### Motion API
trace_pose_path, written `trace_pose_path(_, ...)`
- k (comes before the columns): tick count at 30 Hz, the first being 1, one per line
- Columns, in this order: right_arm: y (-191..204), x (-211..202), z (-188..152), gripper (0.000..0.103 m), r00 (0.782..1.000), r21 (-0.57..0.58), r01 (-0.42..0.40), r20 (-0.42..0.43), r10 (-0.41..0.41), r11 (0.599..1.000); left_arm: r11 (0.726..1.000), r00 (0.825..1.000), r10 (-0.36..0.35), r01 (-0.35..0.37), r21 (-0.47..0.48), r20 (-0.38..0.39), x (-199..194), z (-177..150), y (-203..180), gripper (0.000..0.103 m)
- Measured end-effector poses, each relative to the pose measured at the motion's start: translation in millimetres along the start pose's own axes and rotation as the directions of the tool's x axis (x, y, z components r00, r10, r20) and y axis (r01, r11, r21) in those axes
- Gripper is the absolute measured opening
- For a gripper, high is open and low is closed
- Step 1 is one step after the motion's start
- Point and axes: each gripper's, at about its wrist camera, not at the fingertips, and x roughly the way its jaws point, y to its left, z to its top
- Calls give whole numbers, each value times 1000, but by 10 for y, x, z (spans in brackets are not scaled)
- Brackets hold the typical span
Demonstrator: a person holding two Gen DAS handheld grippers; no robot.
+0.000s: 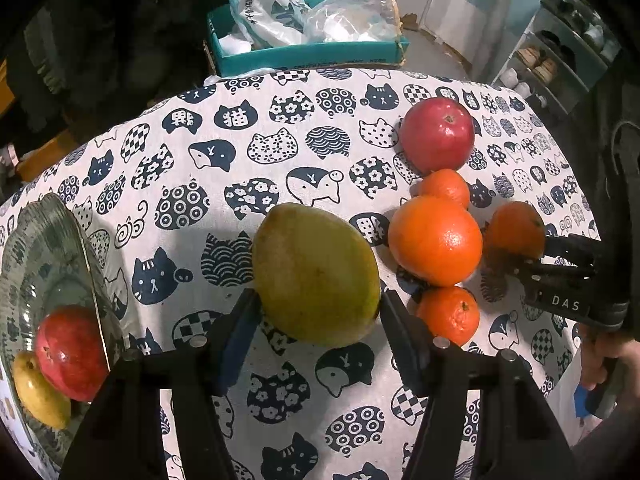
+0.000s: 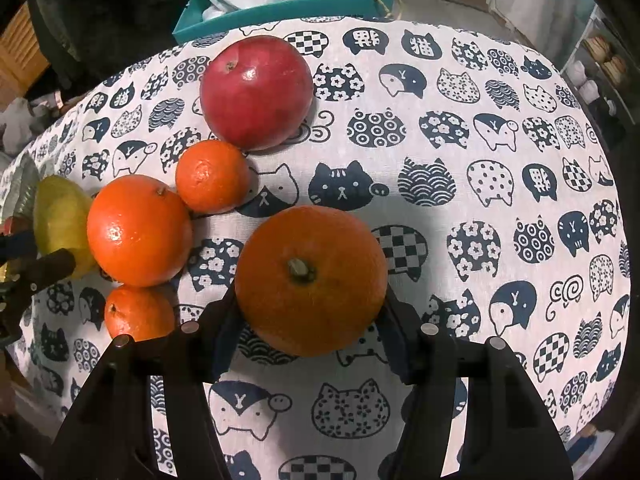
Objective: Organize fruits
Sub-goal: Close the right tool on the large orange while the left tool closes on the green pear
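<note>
A green-yellow mango (image 1: 316, 276) lies on the cat-print tablecloth (image 1: 240, 140), and my left gripper (image 1: 318, 304) is shut on it, one finger against each side. My right gripper (image 2: 308, 308) is shut on a large orange (image 2: 310, 280) whose stem faces up; the left wrist view shows this orange (image 1: 514, 228) at the right. Between them lie another orange (image 1: 434, 240), two small mandarins (image 1: 446, 188) (image 1: 448, 314) and a red apple (image 1: 436, 134). A glass bowl (image 1: 36, 240) at the left holds a red apple (image 1: 70, 352) and a yellow fruit (image 1: 38, 392).
A teal box (image 1: 312, 56) stuffed with plastic bags stands beyond the table's far edge. A shoe rack (image 1: 560, 52) stands at the back right. A person's hand (image 1: 612, 372) holds the right gripper's handle. Bare tablecloth (image 2: 500, 200) spreads to the right of the fruit.
</note>
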Motion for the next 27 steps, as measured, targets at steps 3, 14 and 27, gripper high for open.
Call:
trace_pose_path(3, -5, -41, -6, 61, 1000, 3, -2, -2, 2, 1000, 1000, 1000, -21, 21, -23, 6, -1, 14, 41, 64)
trace_pose_path(14, -2, 41, -21, 61, 1000, 2, -4, -26, 4, 1000, 999, 999, -46, 46, -3, -14, 120, 122, -23, 69)
trace_pose_path(27, 12, -96, 98, 60, 999, -8, 2, 52, -1, 1000, 998, 998, -51, 50, -29, -21, 191, 181, -43, 70)
